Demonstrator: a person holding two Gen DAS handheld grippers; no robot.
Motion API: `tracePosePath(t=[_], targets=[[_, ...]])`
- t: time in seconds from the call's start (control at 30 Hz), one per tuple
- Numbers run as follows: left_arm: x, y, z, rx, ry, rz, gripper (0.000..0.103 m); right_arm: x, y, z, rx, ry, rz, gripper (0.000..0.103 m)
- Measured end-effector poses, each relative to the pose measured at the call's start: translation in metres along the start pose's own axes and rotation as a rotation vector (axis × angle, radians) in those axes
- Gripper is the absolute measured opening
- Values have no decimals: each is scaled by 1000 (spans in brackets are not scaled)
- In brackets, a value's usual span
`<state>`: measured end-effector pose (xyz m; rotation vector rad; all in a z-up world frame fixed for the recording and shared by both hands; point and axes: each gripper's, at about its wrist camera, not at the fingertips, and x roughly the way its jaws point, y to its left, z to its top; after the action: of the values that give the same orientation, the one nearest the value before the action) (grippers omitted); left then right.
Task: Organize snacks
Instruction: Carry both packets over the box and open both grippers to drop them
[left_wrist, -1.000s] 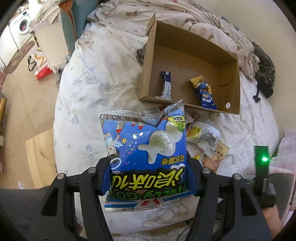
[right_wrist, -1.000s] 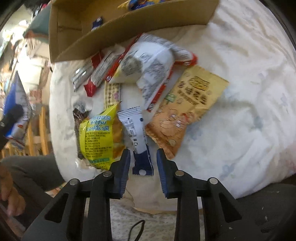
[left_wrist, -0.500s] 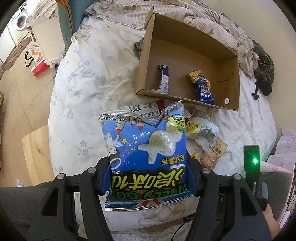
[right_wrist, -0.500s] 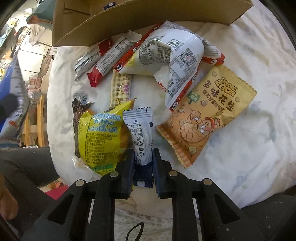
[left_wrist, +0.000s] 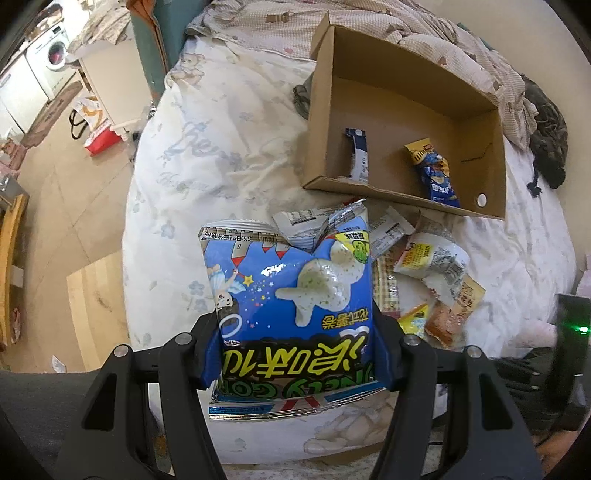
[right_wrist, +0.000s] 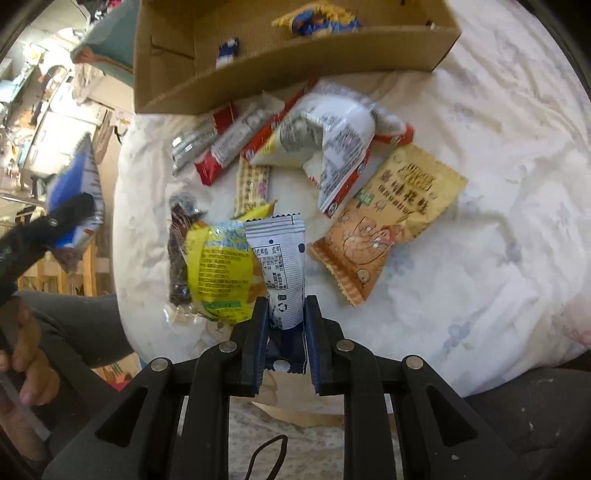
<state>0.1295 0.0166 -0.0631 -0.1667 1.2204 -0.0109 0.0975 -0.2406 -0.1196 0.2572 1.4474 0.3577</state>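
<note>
My left gripper (left_wrist: 295, 354) is shut on a big blue chips bag (left_wrist: 291, 295) and holds it above the bed, short of the cardboard box (left_wrist: 491, 122). The box holds a small white-blue packet (left_wrist: 357, 157) and a blue-yellow snack (left_wrist: 434, 171). My right gripper (right_wrist: 285, 321) is shut on a white-and-blue sachet (right_wrist: 281, 266), lifted off the pile. A yellow bag (right_wrist: 219, 269), an orange peanut bag (right_wrist: 388, 225), a white bag (right_wrist: 328, 144) and red-ended bars (right_wrist: 225, 147) lie on the bed before the box (right_wrist: 295, 74).
The bed sheet (left_wrist: 207, 177) drops off to a tiled floor (left_wrist: 55, 206) on the left. A checked blanket (left_wrist: 406, 22) and dark clothing (left_wrist: 546, 129) lie behind the box. The left gripper with the blue bag shows at the left of the right wrist view (right_wrist: 74, 206).
My right gripper closed on the white-and-blue sachet and raised it off the bed. My left gripper, still holding the blue bag, drew back and up a little from the box.
</note>
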Motion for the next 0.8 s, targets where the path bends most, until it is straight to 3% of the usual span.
tracePosePath(t=[0.13, 0.33, 0.43, 0.63, 0.8], targets=[[-3, 1, 2, -2, -31, 18, 60, -25, 5, 3, -20, -110, 19, 20], [-10, 2, 3, 4, -82, 49, 60, -81, 15, 9, -42, -393, 108, 20], [-17, -1, 3, 26, -121, 77, 60, -98, 13, 10, -39, -475, 127, 20], [-41, -8, 20, 10, -166, 52, 60, -120, 8, 32, -34, -533, 143, 20], [-57, -23, 42, 60, -211, 50, 60, -138, 16, 55, -48, -590, 148, 20]])
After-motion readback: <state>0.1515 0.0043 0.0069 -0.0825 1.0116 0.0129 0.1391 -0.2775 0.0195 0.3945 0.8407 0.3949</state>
